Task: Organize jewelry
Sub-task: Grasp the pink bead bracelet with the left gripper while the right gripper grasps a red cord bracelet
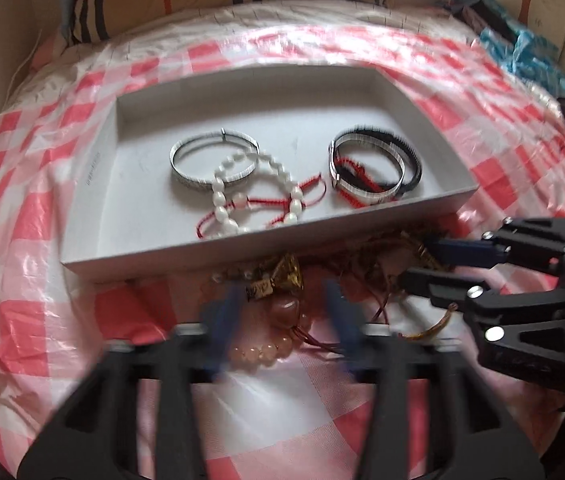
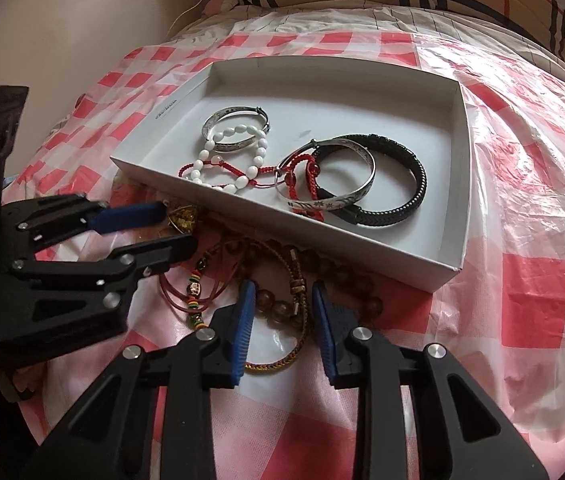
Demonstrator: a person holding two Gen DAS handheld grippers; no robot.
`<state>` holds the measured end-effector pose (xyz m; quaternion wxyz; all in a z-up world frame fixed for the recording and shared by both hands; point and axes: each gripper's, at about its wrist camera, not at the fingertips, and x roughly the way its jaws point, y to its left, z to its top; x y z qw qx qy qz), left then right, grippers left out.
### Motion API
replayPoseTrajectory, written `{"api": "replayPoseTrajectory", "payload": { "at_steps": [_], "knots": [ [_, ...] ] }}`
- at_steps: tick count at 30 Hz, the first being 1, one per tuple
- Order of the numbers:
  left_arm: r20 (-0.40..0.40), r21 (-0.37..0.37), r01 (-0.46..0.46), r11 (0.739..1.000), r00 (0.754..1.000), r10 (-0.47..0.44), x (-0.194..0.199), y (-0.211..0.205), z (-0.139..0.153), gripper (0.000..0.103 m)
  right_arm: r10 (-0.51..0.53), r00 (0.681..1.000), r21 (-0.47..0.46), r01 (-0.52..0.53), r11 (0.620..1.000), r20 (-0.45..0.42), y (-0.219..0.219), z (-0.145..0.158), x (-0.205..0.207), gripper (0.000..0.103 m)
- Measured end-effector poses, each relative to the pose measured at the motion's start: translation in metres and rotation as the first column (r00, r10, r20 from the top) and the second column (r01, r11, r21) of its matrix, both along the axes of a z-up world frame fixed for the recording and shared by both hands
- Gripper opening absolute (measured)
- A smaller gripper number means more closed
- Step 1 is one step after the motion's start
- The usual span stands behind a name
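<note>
Both claws hang over the loose pile (image 2: pixel 250 280) on the bed, at 6 o'clock of the box (image 2: pixel 458 168). Left claw (image 1: pixel 282 312) stands part open astride a pink bead bracelet (image 1: pixel 266 354), not pinching. Right claw (image 2: pixel 282 320) gapes around brown beads (image 2: pixel 278 306), untouched. Bangles (image 2: pixel 238 128) lie boxed.

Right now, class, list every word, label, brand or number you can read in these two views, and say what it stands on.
Small dark print on the white box's left rim: too small to read.
The same line in the left wrist view: blurred, unreadable.
No other text shows.
</note>
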<state>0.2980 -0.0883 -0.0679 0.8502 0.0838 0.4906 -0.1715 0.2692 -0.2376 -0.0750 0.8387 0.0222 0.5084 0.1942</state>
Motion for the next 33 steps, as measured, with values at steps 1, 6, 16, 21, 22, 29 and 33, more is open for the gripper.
{"api": "replayPoseTrajectory", "payload": {
  "at_steps": [1, 6, 16, 21, 22, 29, 33],
  "knots": [
    [0.009, 0.010, 0.009, 1.000, 1.000, -0.009, -0.001, -0.001, 0.001, 0.015, 0.003, 1.000, -0.002, -0.003, 1.000, 0.000, 0.001, 0.000, 0.000, 0.027],
    [0.038, -0.105, 0.018, 0.994, 0.999, -0.014, -0.008, 0.013, 0.025, 0.015, -0.001, 1.000, 0.005, 0.001, 1.000, -0.009, 0.000, -0.001, 0.000, 0.027],
    [0.104, -0.350, -0.004, 0.937, 0.994, 0.044, -0.011, 0.042, 0.059, 0.015, -0.041, 0.998, 0.075, 0.045, 0.996, -0.049, -0.010, -0.006, 0.006, 0.032],
    [0.117, -0.359, -0.013, 0.933, 0.991, 0.059, -0.012, 0.042, 0.061, 0.015, -0.038, 0.999, 0.052, 0.039, 0.998, -0.021, -0.004, -0.004, 0.006, 0.029],
    [0.118, -0.355, -0.015, 0.935, 0.991, 0.060, -0.012, 0.041, 0.061, 0.015, -0.030, 0.999, 0.049, 0.031, 0.998, -0.013, -0.002, -0.003, 0.006, 0.025],
    [0.125, -0.332, -0.041, 0.942, 0.988, 0.088, -0.011, 0.044, 0.060, 0.015, -0.027, 1.000, 0.136, 0.026, 0.990, 0.002, -0.012, 0.011, 0.001, 0.007],
    [0.139, -0.332, -0.046, 0.942, 0.985, 0.097, -0.012, 0.045, 0.062, 0.015, -0.041, 0.999, 0.309, 0.042, 0.950, -0.009, -0.030, 0.021, -0.001, 0.004]
  ]
}}
